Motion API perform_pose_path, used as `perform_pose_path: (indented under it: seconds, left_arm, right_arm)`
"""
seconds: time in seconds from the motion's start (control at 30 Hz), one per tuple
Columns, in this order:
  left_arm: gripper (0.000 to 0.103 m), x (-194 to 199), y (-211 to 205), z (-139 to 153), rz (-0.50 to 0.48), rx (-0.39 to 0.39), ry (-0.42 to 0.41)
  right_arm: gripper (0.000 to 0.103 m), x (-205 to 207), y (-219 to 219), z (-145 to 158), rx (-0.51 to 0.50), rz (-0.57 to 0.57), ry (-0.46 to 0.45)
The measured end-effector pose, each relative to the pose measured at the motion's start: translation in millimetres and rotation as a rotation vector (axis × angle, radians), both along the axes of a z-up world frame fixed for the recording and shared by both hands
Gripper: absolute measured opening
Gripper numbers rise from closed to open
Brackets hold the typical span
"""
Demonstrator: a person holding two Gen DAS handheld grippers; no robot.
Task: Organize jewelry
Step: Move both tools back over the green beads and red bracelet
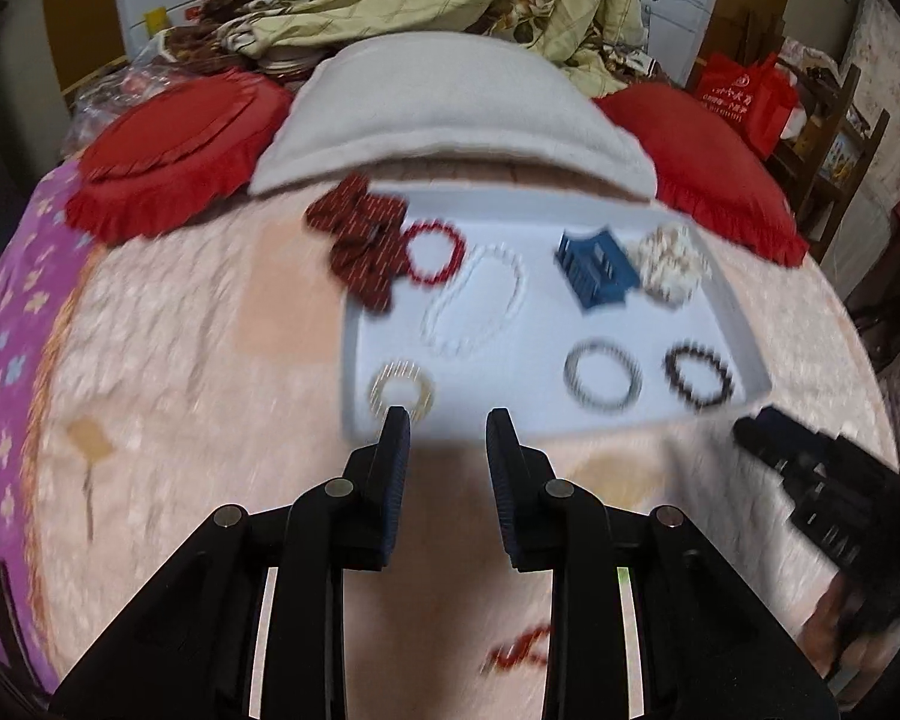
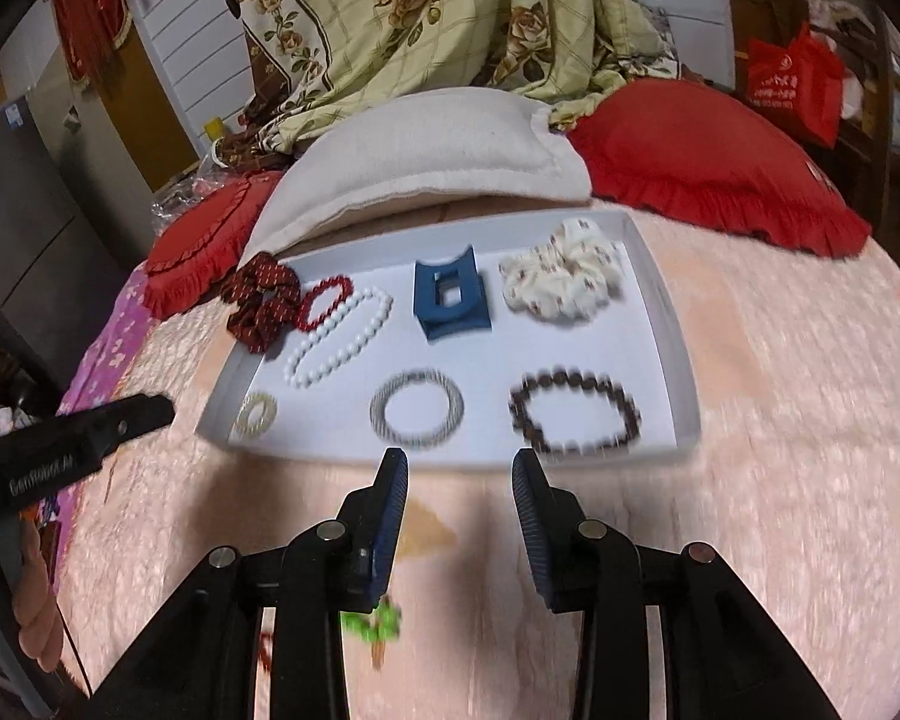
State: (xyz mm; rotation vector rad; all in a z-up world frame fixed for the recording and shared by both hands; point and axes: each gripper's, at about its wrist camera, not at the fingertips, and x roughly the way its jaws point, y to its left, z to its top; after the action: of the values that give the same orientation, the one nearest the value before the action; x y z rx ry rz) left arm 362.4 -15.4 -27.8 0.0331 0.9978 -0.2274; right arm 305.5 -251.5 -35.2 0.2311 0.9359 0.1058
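A white tray (image 2: pixel 666 324) lies on the pink bedspread. It holds a white bead necklace (image 2: pixel 339 339), a red bead bracelet (image 2: pixel 324 300), a blue hair claw (image 2: pixel 450 300), a cream scrunchie (image 2: pixel 561 279), a grey bangle (image 2: pixel 417 408), a dark bead bracelet (image 2: pixel 576 411) and a small pale ring (image 2: pixel 257 415). A dark red scrunchie (image 2: pixel 261 300) rests on the tray's far left edge. My left gripper (image 1: pixel 447 420) is open and empty, just short of the tray's (image 1: pixel 744 324) near edge by the pale ring (image 1: pixel 402 390). My right gripper (image 2: pixel 459 462) is open and empty before the tray's near edge.
A cream pillow (image 2: pixel 426 150) and two red cushions (image 2: pixel 702 162) lie behind the tray, with a floral quilt (image 2: pixel 426 12) beyond. The left gripper shows at the left of the right wrist view (image 2: pixel 90 438). The right gripper shows at the right of the left wrist view (image 1: pixel 810 468).
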Motion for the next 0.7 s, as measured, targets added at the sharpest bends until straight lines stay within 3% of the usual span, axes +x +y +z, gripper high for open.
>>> perform_pose_path:
  seconds: [0.17, 0.47, 0.7]
  left_arm:
    - [0.025, -41, 5, -23, 0.026, 0.060, 0.009]
    - [0.025, -82, 3, -57, 0.018, 0.014, 0.058]
    - [0.025, -91, 9, -65, 0.023, 0.005, 0.071]
  right_arm:
    - [0.035, -29, 6, -12, -0.022, 0.018, 0.024]
    - [0.035, -58, 14, -35, -0.023, 0.061, 0.071]
    - [0.035, -46, 42, -45, -0.031, 0.164, 0.075]
